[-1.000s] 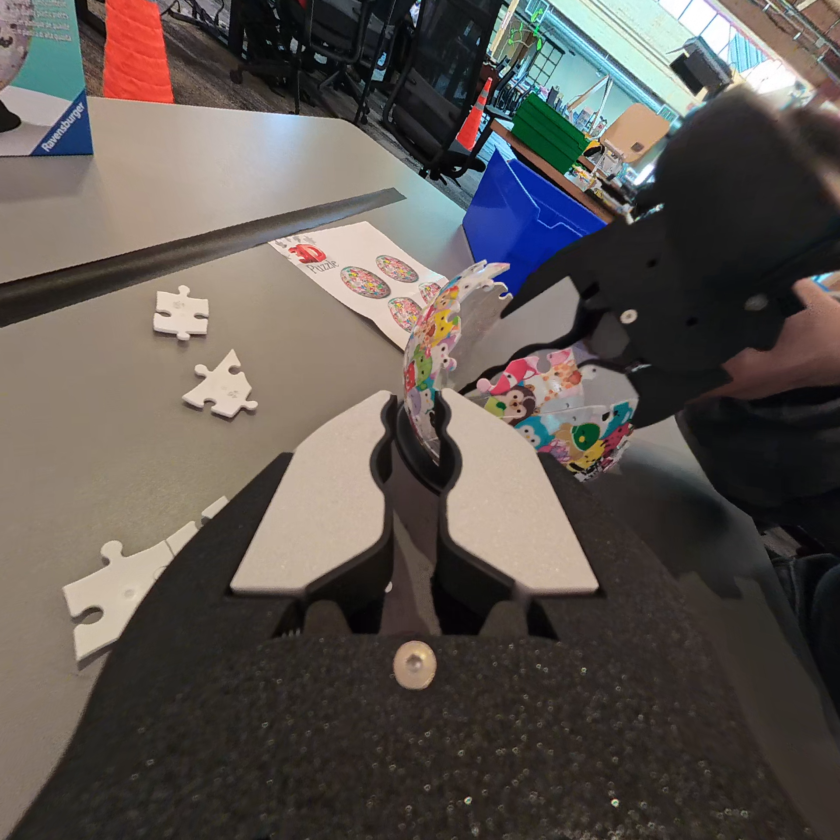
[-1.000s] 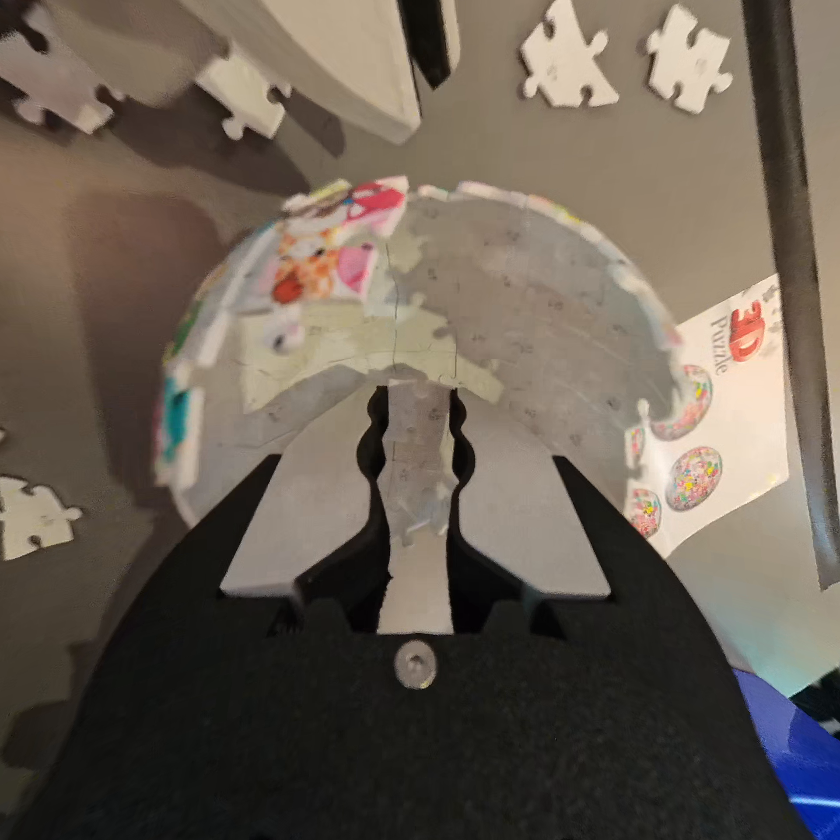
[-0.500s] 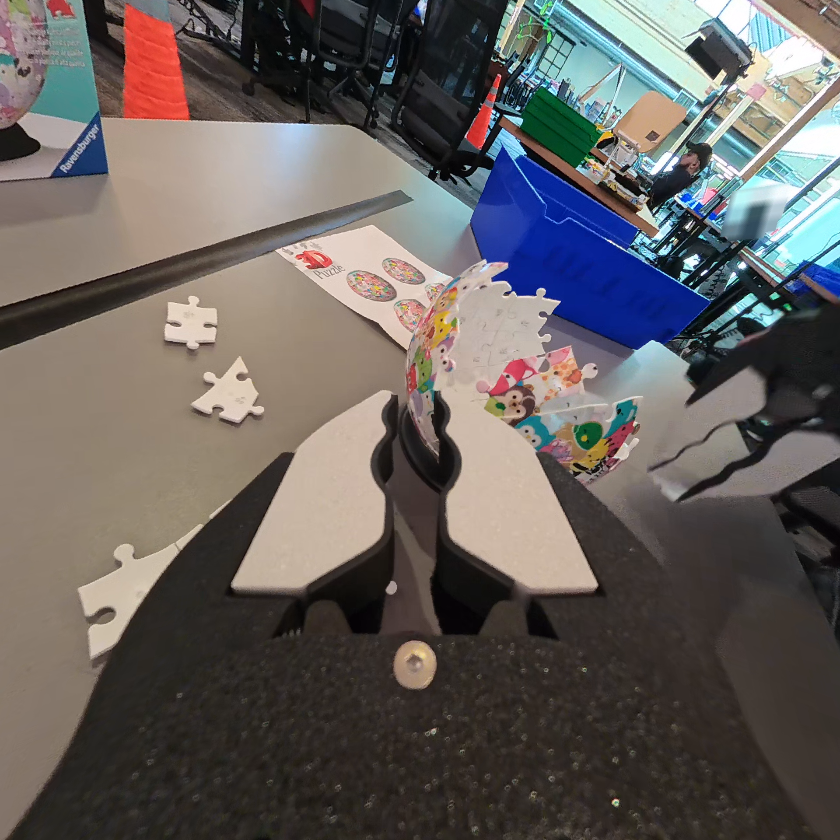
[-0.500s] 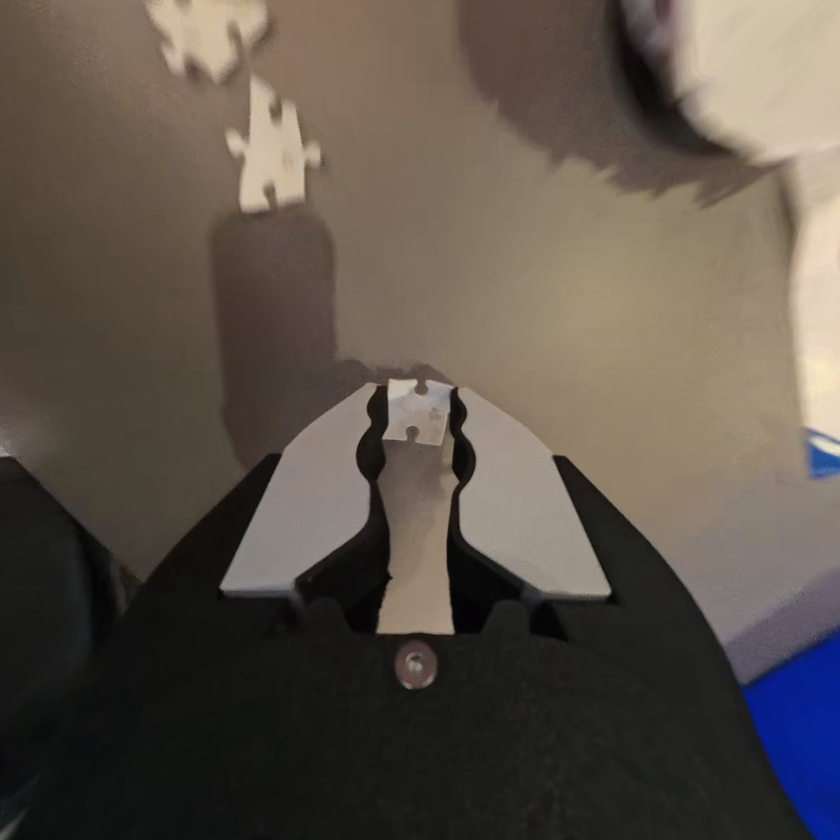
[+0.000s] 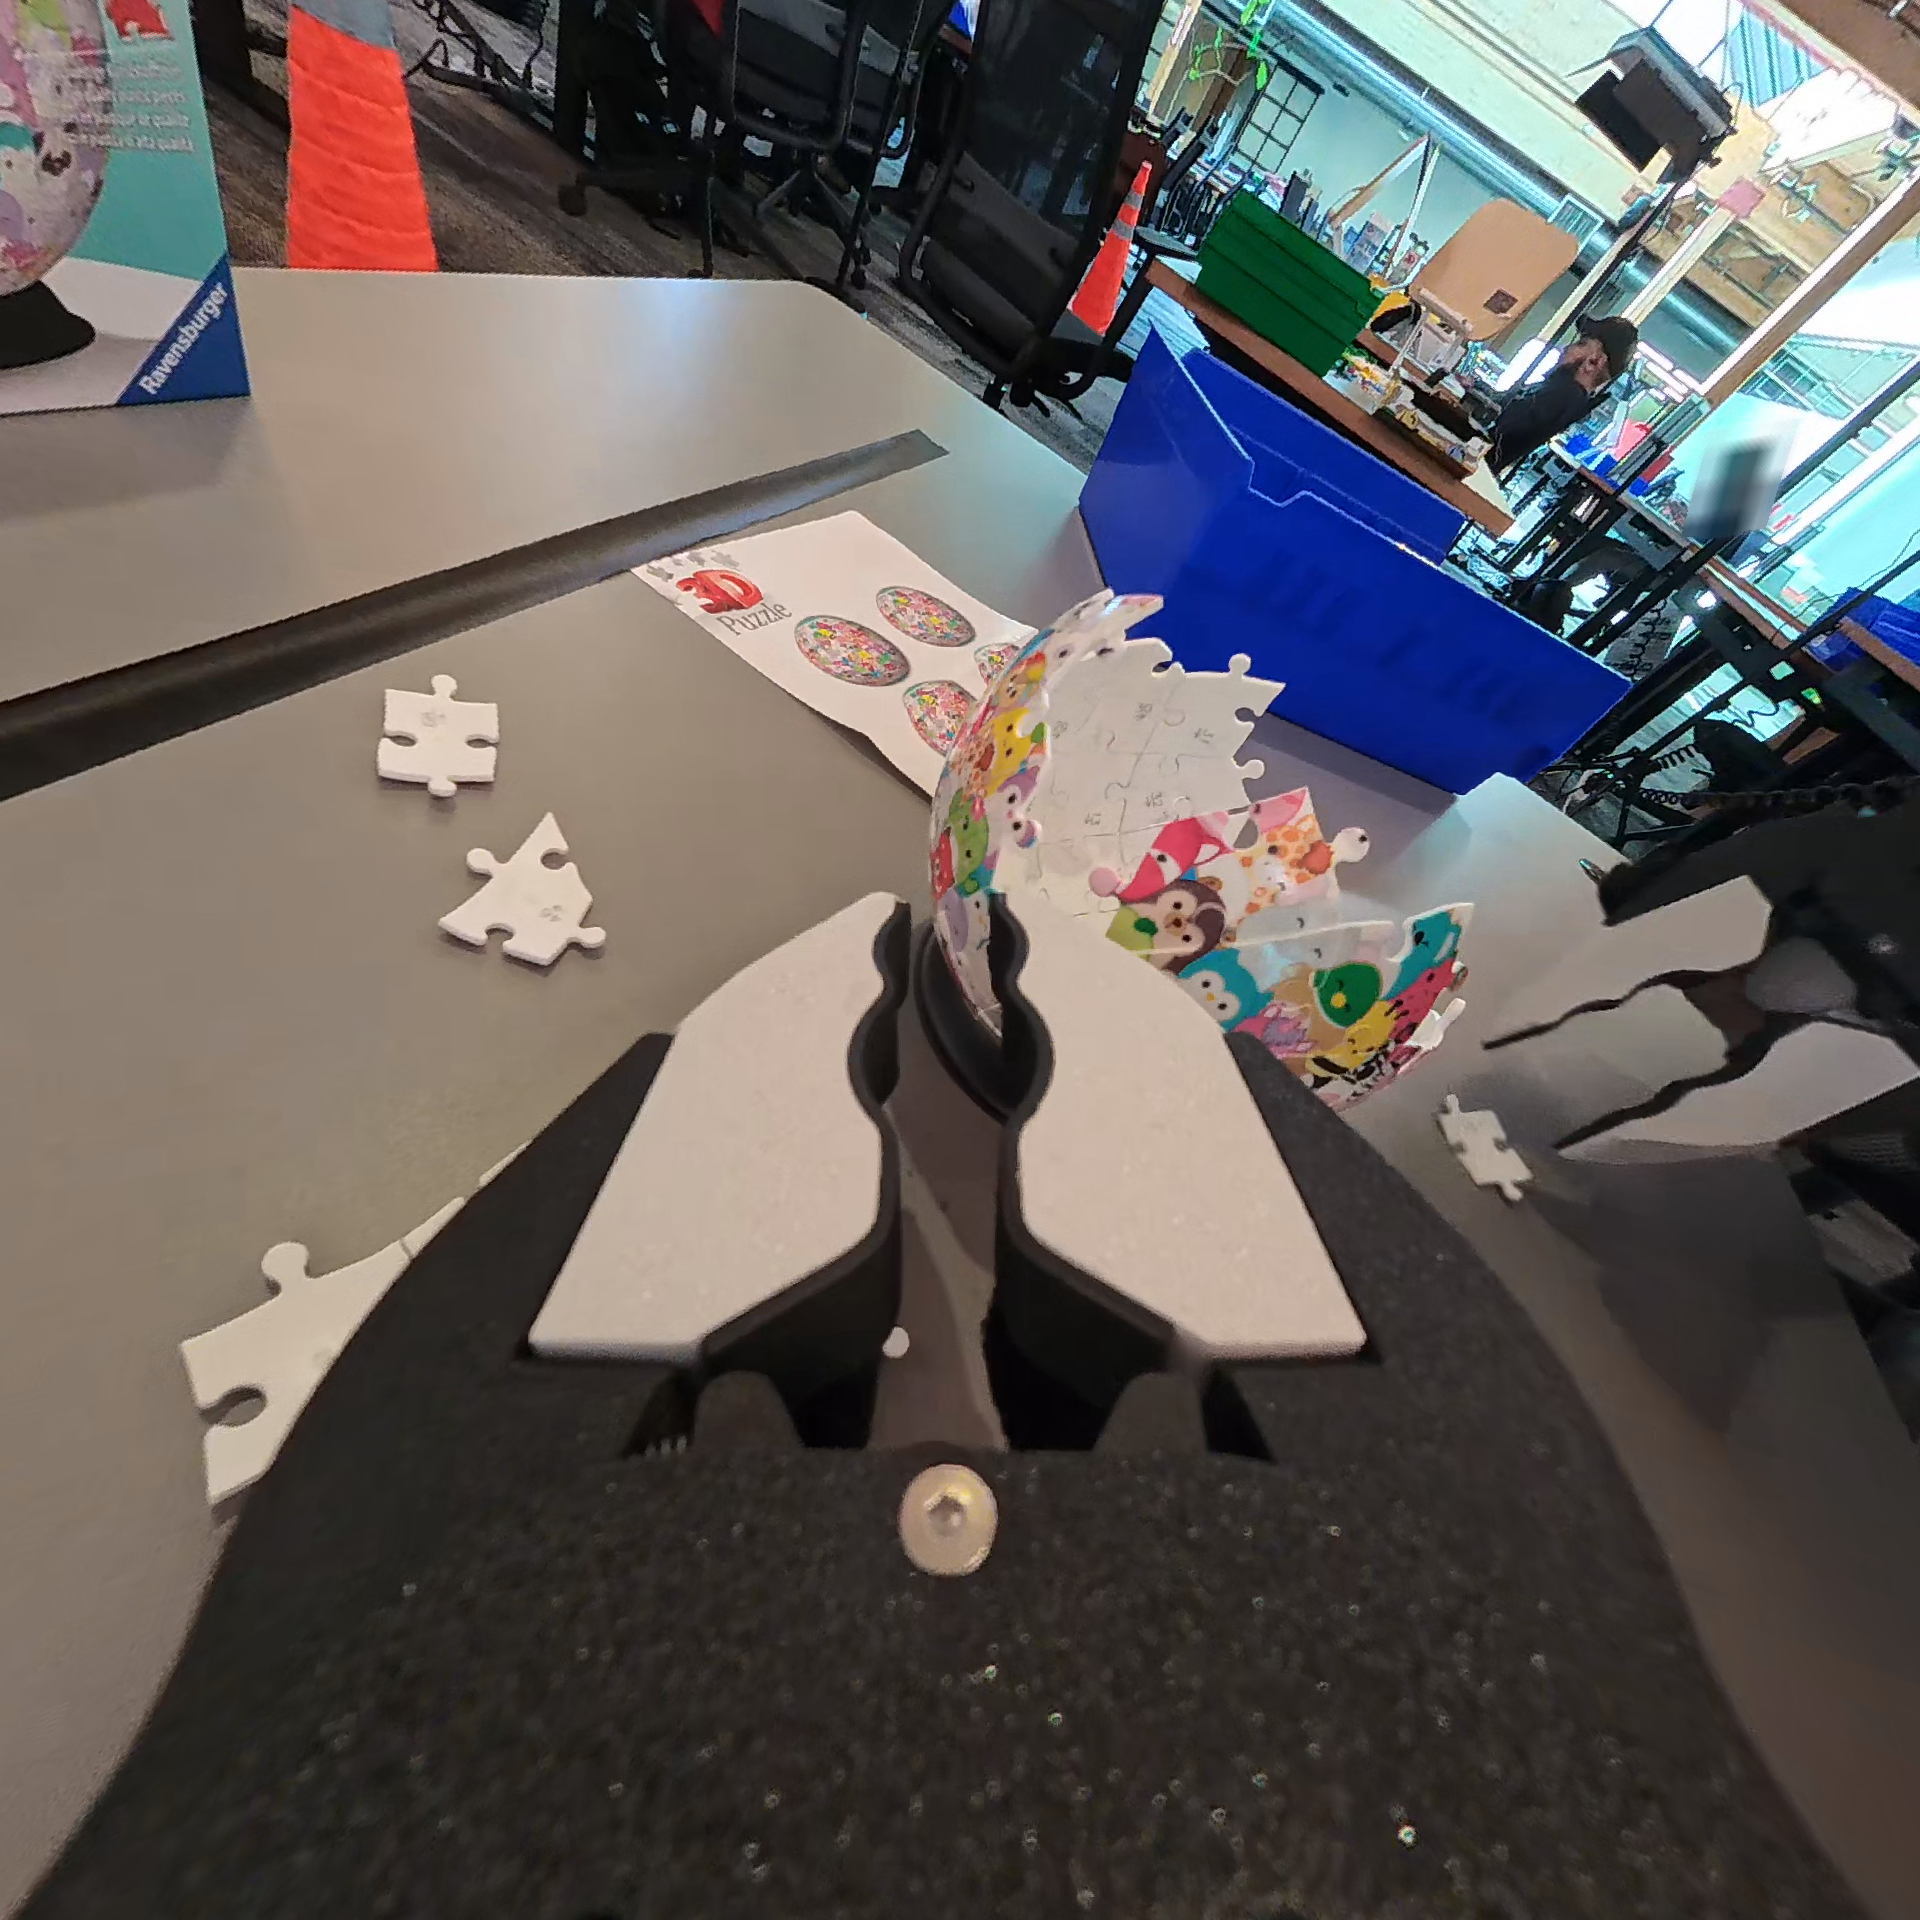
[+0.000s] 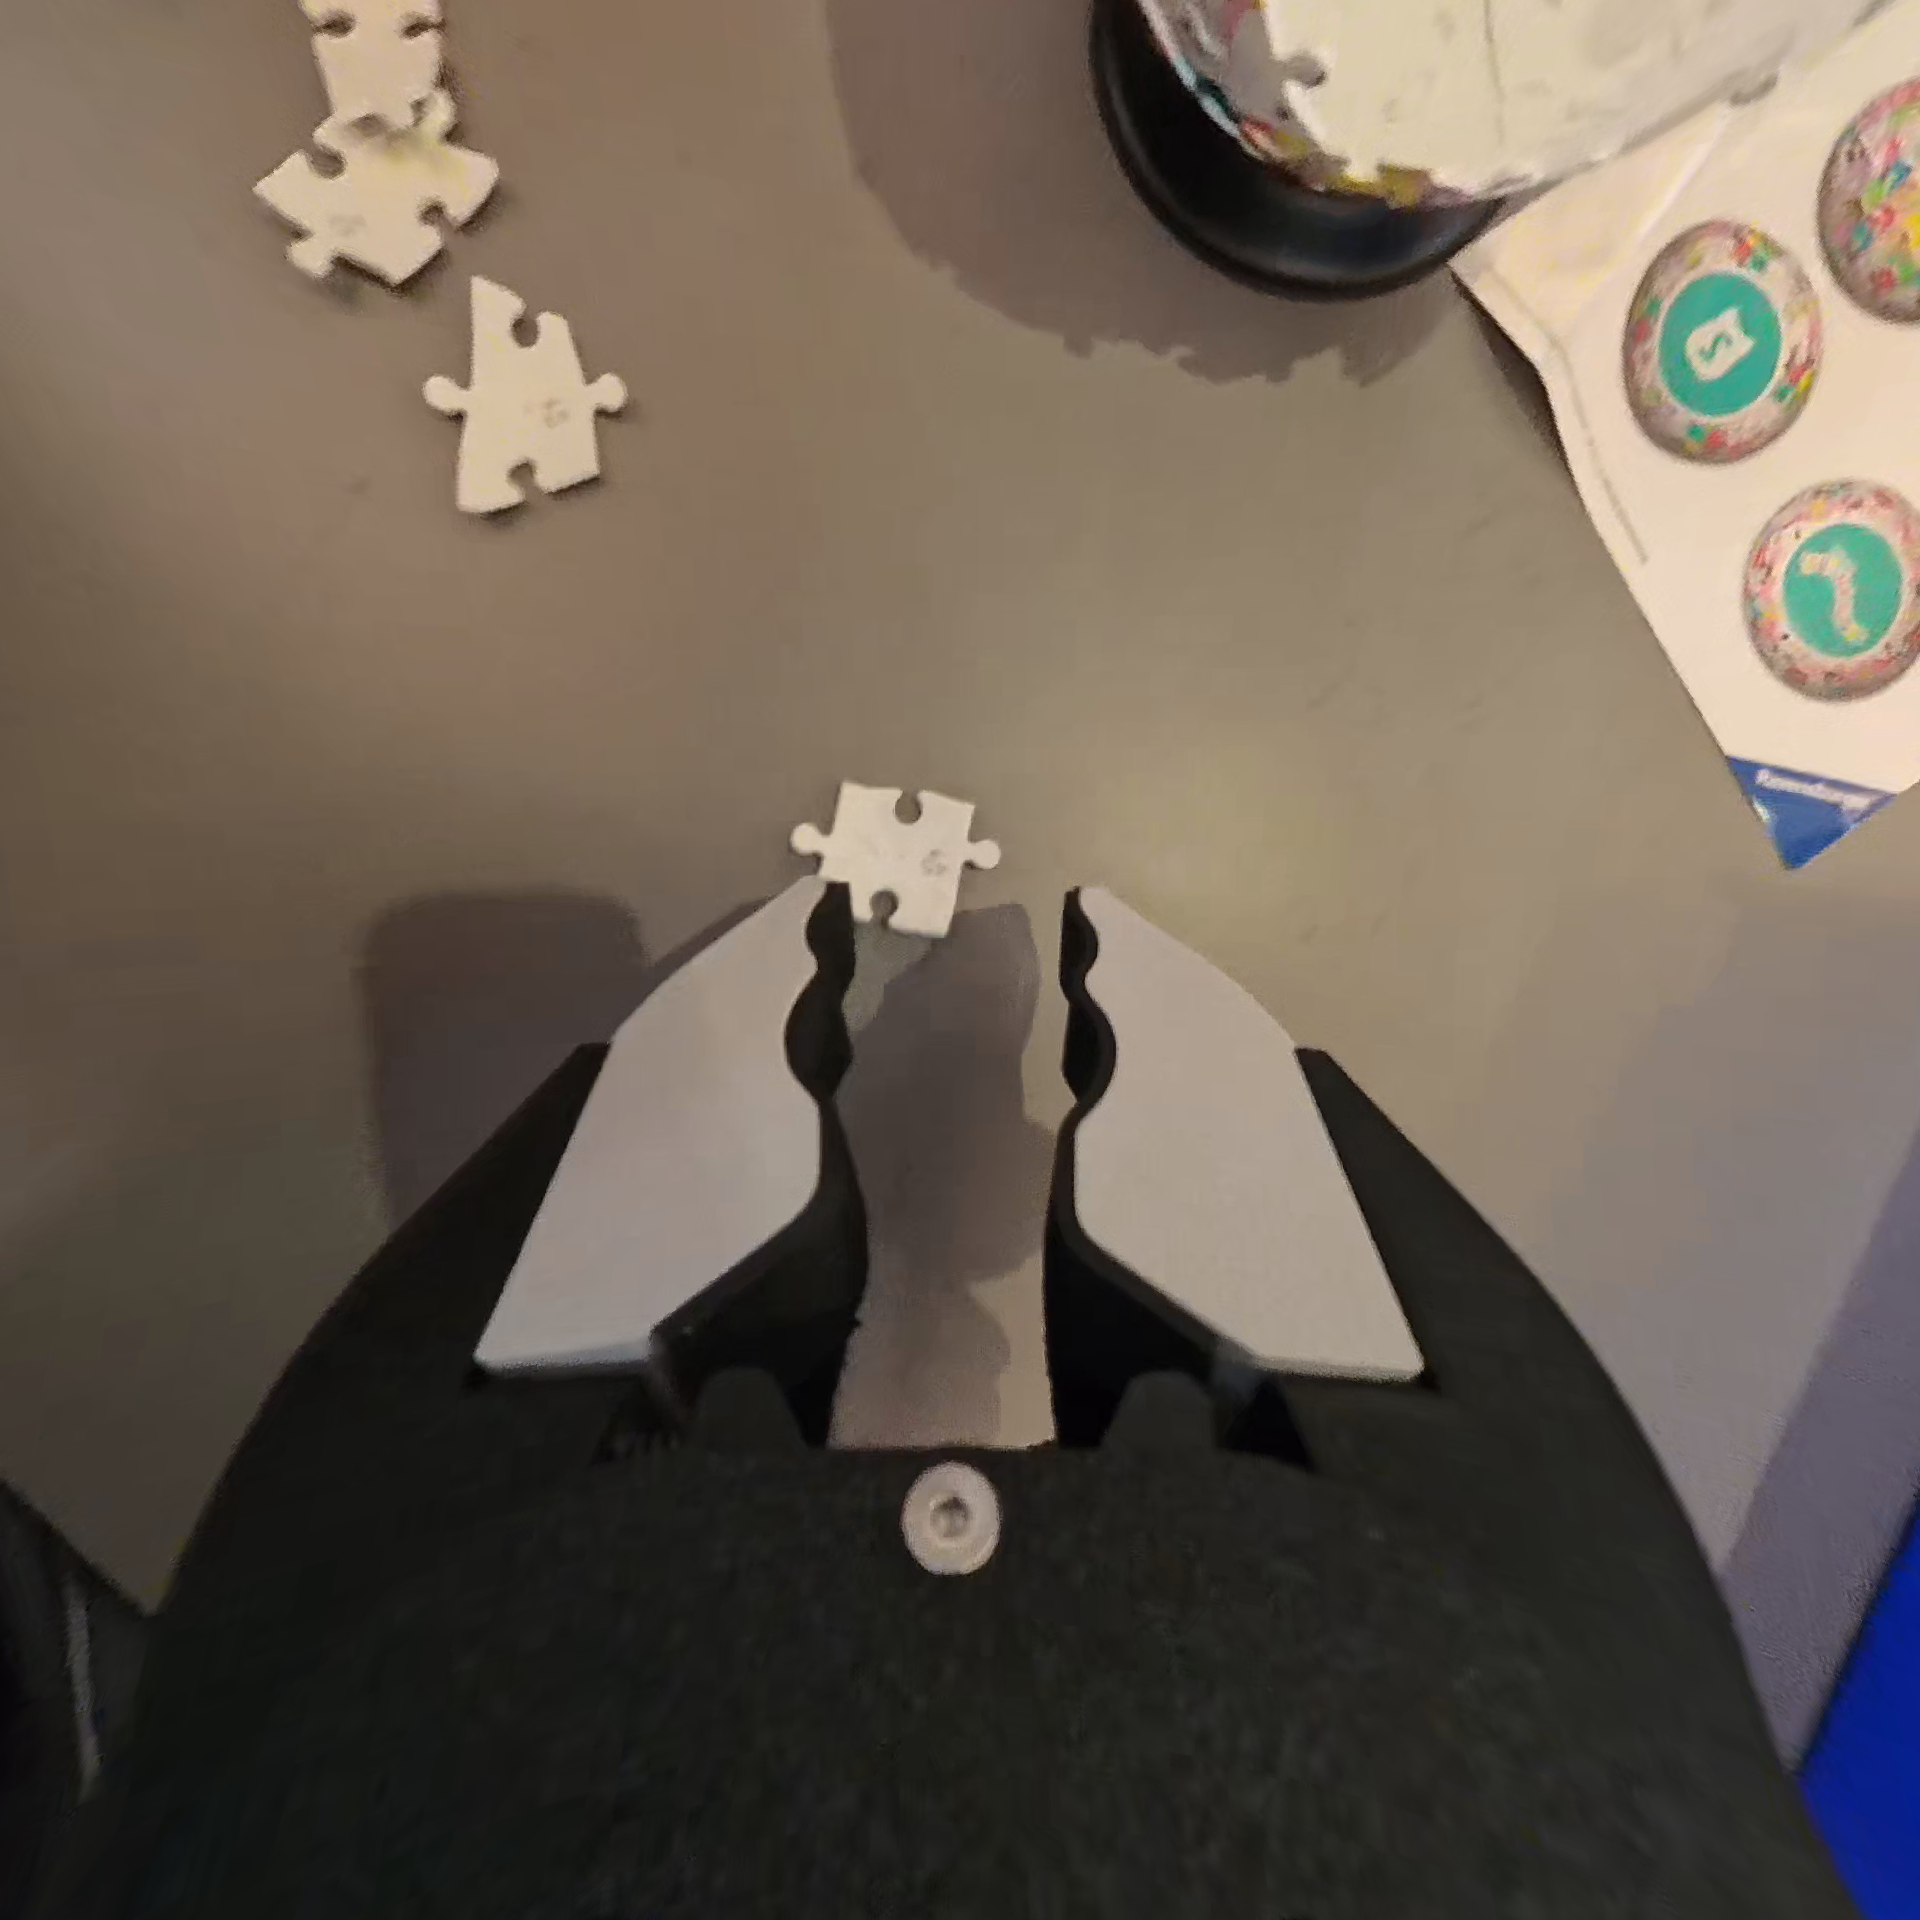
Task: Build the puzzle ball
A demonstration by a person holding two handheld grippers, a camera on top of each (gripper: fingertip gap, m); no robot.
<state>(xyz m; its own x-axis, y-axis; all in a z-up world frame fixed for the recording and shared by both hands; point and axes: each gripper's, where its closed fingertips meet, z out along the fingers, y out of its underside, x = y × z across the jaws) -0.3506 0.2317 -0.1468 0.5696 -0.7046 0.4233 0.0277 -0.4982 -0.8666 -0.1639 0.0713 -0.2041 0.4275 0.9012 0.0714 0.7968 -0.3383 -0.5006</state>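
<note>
The part-built puzzle ball (image 5: 1153, 831) is a colourful open shell with a white inside, sitting on a black ring stand (image 5: 961, 1044). My left gripper (image 5: 951, 925) is shut on the shell's near edge. My right gripper (image 6: 945, 904) is open just above the grey table, and it also shows at the right of the left wrist view (image 5: 1662, 1049). A small white puzzle piece (image 6: 899, 857) lies face down on the table at the right gripper's fingertips, free of the jaws. The ball (image 6: 1455, 83) and stand (image 6: 1278, 208) show at the top of the right wrist view.
Loose white pieces (image 5: 436, 732) (image 5: 525, 899) (image 5: 291, 1340) lie left of the ball, with more in the right wrist view (image 6: 374, 197) (image 6: 525, 405). An instruction sheet (image 5: 831, 623) lies behind the ball. A blue bin (image 5: 1351, 644) and the puzzle box (image 5: 104, 208) stand farther back. The gap from one gripper's tips to the other's is roughly 25 centimetres.
My right gripper pulled away from the ball with a white piece, dropped to the table, opened and let the piece go. My left gripper kept its hold on the ball.
</note>
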